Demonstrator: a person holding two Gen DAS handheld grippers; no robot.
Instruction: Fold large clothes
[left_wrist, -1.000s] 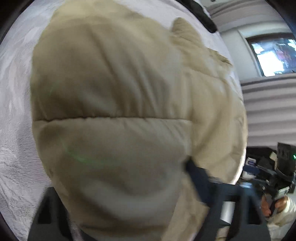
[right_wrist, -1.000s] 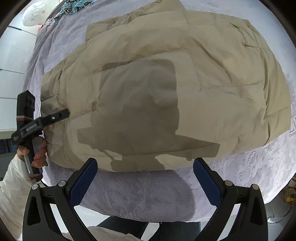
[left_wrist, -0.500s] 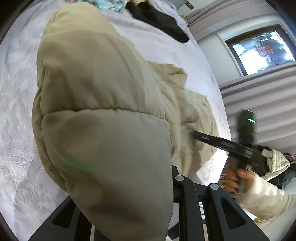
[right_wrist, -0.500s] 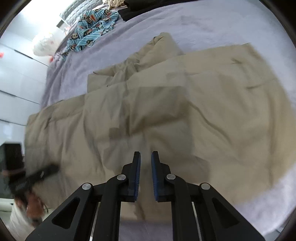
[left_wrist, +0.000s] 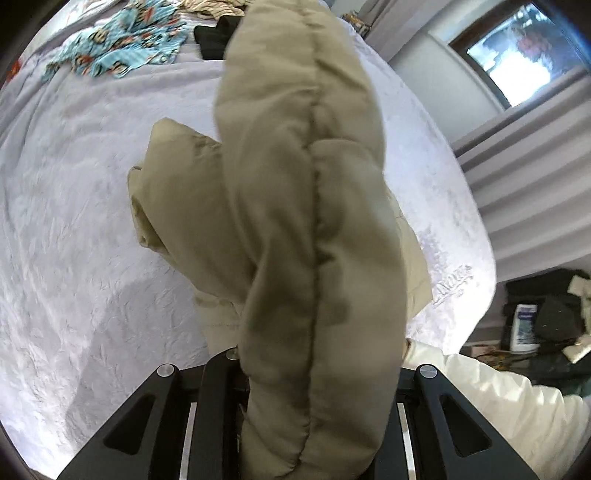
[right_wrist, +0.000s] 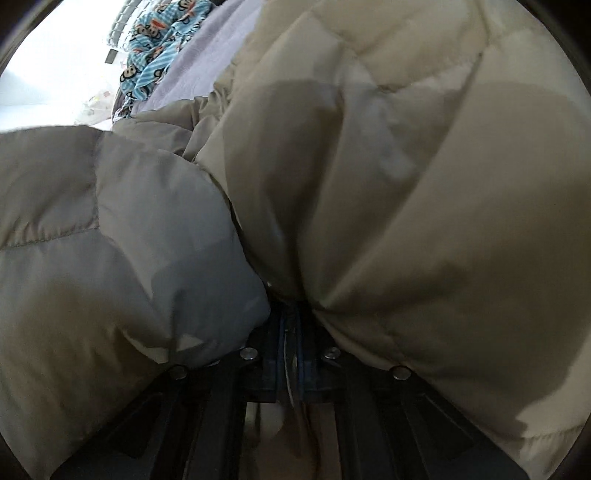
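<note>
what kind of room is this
Most likely a bedroom: the beige puffer jacket is being folded on a wide bed with a pale lilac textured bedspread, monkey-print blue pyjamas lie near its far end, and a curtained window is beside it.

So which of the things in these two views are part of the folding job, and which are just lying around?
Part of the job:
- beige puffer jacket
- left hand-held gripper, closed on the jacket
- right hand-held gripper, closed on the jacket

Lying about:
- blue monkey-print cloth
- black garment
- white bottle
- bed cover underneath
</note>
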